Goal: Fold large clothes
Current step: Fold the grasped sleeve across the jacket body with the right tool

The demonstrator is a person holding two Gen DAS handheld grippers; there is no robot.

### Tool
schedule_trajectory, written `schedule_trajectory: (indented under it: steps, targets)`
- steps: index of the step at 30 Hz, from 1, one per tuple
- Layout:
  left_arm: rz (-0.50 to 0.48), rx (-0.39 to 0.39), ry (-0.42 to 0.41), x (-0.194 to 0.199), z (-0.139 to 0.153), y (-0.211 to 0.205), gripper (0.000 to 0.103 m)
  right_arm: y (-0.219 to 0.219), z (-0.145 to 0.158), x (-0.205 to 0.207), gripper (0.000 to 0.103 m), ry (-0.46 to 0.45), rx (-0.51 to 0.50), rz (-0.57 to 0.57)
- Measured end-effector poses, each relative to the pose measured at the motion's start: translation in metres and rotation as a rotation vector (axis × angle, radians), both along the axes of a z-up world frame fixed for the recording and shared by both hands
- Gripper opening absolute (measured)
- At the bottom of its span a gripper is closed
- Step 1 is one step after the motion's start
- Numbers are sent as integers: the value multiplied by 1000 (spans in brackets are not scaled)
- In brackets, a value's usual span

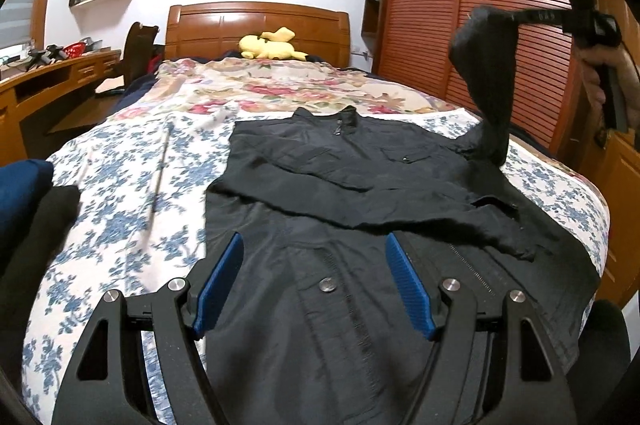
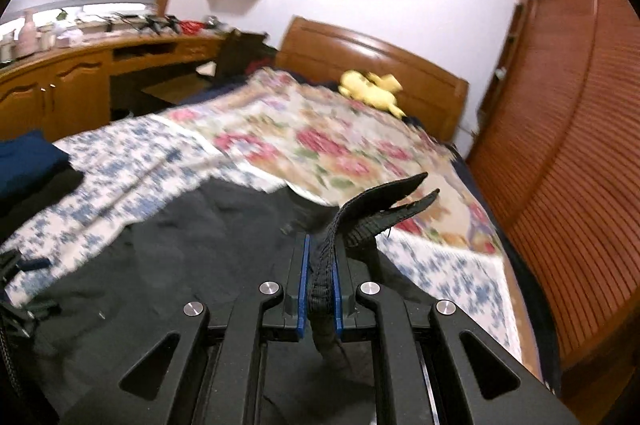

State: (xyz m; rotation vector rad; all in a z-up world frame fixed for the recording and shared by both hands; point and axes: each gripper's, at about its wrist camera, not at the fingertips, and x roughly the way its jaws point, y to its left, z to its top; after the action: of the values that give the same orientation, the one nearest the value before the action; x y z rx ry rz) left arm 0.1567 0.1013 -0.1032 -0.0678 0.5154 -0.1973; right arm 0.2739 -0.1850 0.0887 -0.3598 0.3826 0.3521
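A black jacket point(image 1: 360, 193) lies front up on the flowered bed sheet point(image 1: 132, 193), collar toward the headboard. One sleeve is folded across its chest. My left gripper point(image 1: 314, 249) is open and empty, just above the jacket's lower front. My right gripper point(image 2: 322, 245) is shut on the ribbed cuff point(image 2: 380, 209) of the other sleeve. In the left wrist view that sleeve point(image 1: 486, 81) hangs lifted high above the jacket's right shoulder, held by the right gripper point(image 1: 520, 15). The jacket body point(image 2: 180, 245) shows below in the right wrist view.
A yellow plush toy point(image 1: 272, 45) lies by the wooden headboard point(image 1: 256, 21). Folded dark clothes point(image 1: 28, 201) sit at the bed's left edge. A wooden desk point(image 1: 52, 77) stands left, a louvred wardrobe point(image 1: 480, 9) right.
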Motion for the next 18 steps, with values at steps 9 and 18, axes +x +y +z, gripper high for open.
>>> schedule_trajectory:
  steps: [9, 18]
  targets:
    - [33, -3, -5, -8, 4, 19, 74, 22, -9, -41, 9, -8, 10, 186]
    - [45, -15, -21, -7, 13, 22, 74, -12, -68, -65, 3, 130, 5, 253]
